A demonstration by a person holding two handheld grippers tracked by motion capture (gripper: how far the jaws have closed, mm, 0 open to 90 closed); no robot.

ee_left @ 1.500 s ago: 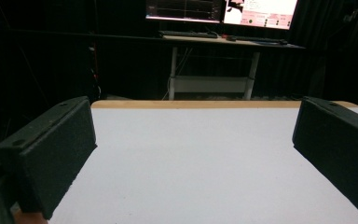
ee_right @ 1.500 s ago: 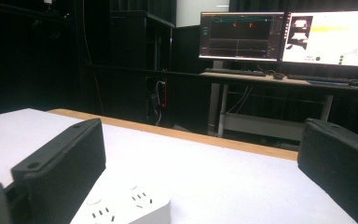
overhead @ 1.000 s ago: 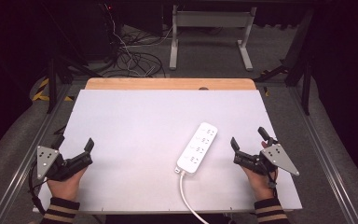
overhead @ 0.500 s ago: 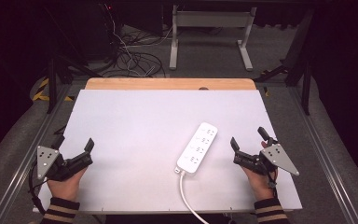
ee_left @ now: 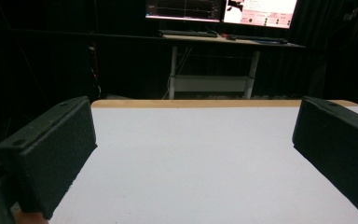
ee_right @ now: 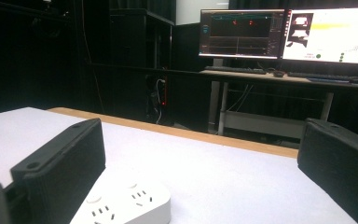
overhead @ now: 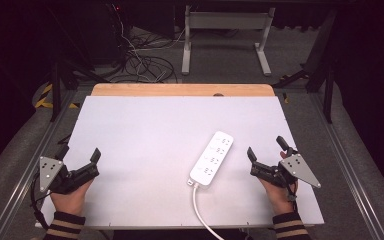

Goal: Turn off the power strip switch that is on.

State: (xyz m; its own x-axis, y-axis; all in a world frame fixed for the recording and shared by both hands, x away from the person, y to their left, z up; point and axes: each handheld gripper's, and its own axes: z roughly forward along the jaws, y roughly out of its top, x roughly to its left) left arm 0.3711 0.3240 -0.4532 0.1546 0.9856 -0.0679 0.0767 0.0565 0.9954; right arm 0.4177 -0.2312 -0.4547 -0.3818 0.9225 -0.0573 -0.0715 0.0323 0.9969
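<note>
White power strip [overhead: 211, 158] hasn't moved; your left gripper [overhead: 77, 165] and right gripper [overhead: 266, 156] stay wide-jawed, nothing begun.

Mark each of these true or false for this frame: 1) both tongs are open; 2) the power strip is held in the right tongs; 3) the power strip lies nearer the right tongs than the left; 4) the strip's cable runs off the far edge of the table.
1) True. The left tongs and the right tongs both have their jaws spread, with nothing between them.
2) False. The power strip lies flat on the white table, apart from the right tongs.
3) True. It sits right of the table's middle, close to the right tongs.
4) False. The cable leaves the strip's near end and runs off the near edge, toward the person.
</note>
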